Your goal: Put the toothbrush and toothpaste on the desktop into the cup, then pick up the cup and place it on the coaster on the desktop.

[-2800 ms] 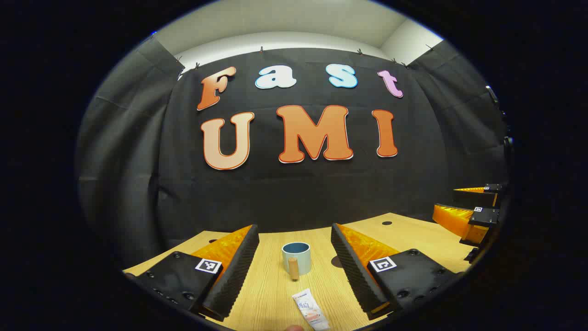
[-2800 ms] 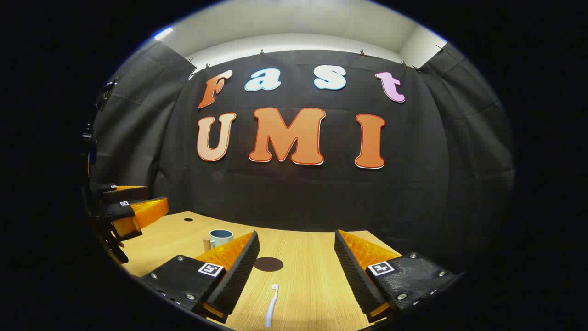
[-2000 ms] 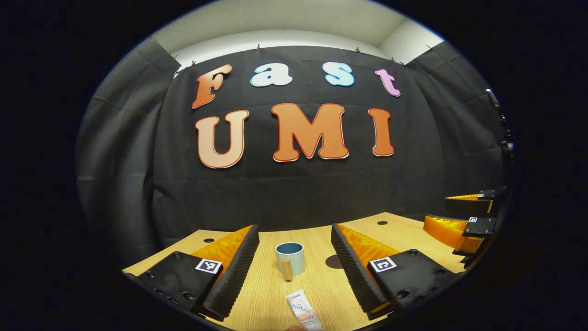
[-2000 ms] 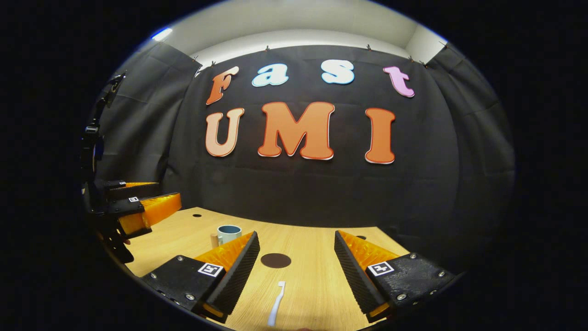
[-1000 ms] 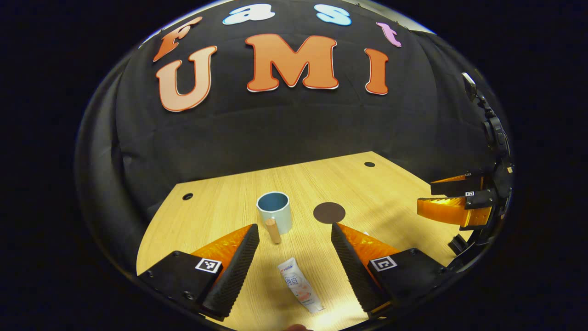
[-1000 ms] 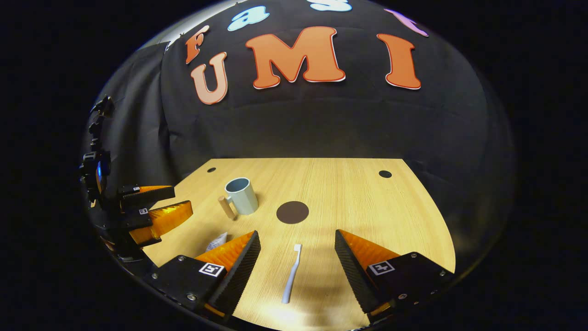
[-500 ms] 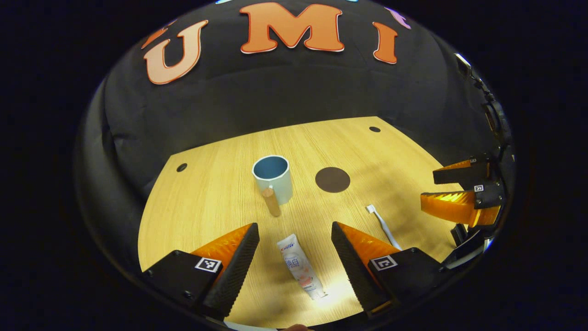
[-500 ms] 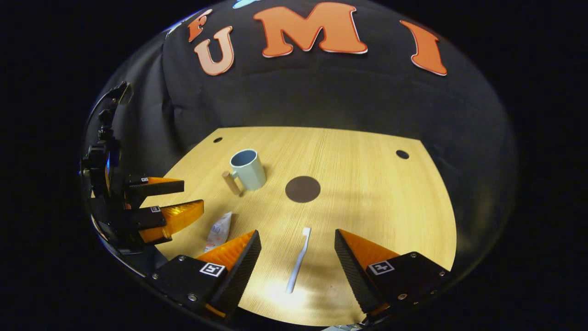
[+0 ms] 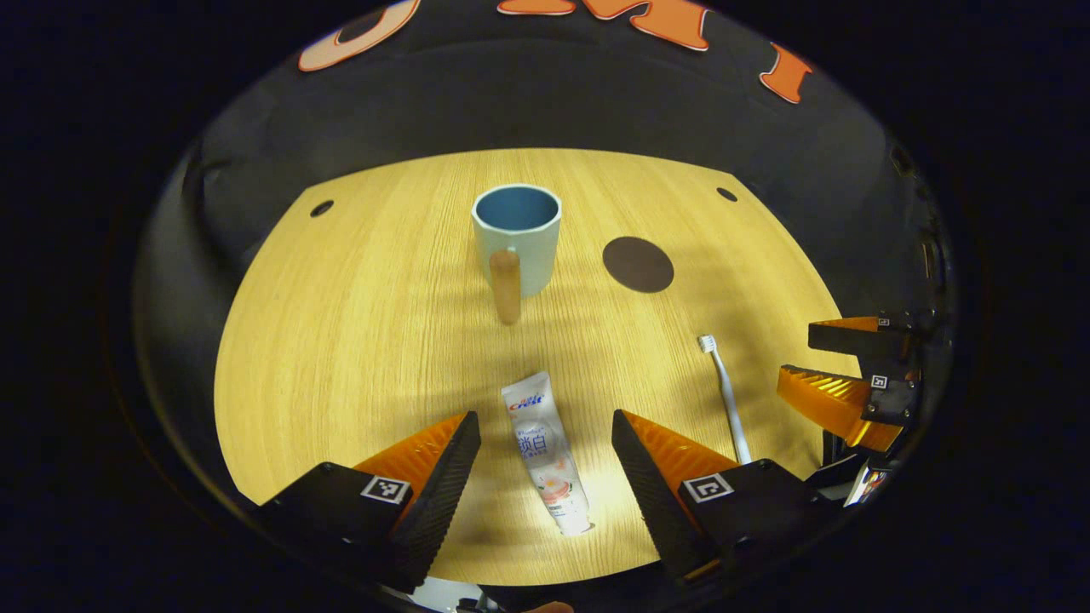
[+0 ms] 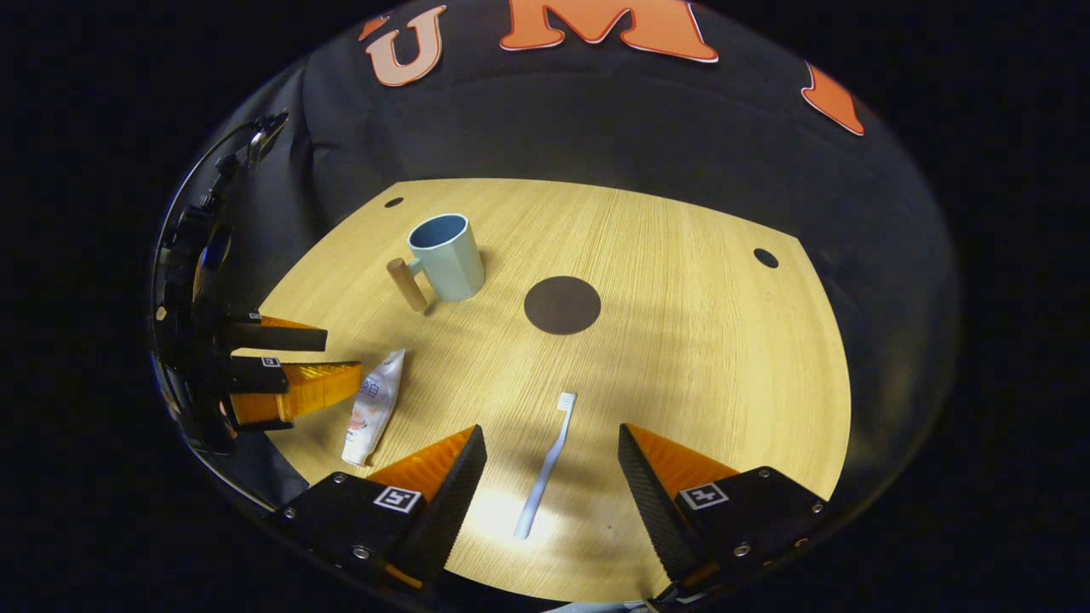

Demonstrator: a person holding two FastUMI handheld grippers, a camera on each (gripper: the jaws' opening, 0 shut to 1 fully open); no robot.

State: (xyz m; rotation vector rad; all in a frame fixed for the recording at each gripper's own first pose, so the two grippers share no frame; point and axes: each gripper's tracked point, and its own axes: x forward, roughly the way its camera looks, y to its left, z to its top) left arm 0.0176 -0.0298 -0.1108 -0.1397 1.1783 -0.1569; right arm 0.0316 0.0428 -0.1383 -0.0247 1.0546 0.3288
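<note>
Seemingly unobstructed: toothpaste [image 9: 545, 455], toothbrush [image 10: 545, 464], cup [image 9: 516, 238].

A pale wood-grain surface [image 9: 358, 306] with small dark holes [image 9: 322, 208] near its far corners stands against black cloth walls [image 10: 596, 128]; light glares brightly along its near edge.

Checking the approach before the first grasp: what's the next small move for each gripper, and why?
Probably lower both straight down. The left gripper, jaws open, straddles the toothpaste lying flat on the desktop; the right gripper, also open, straddles the toothbrush. Neither touches its item yet, and the cup looks empty.
</note>
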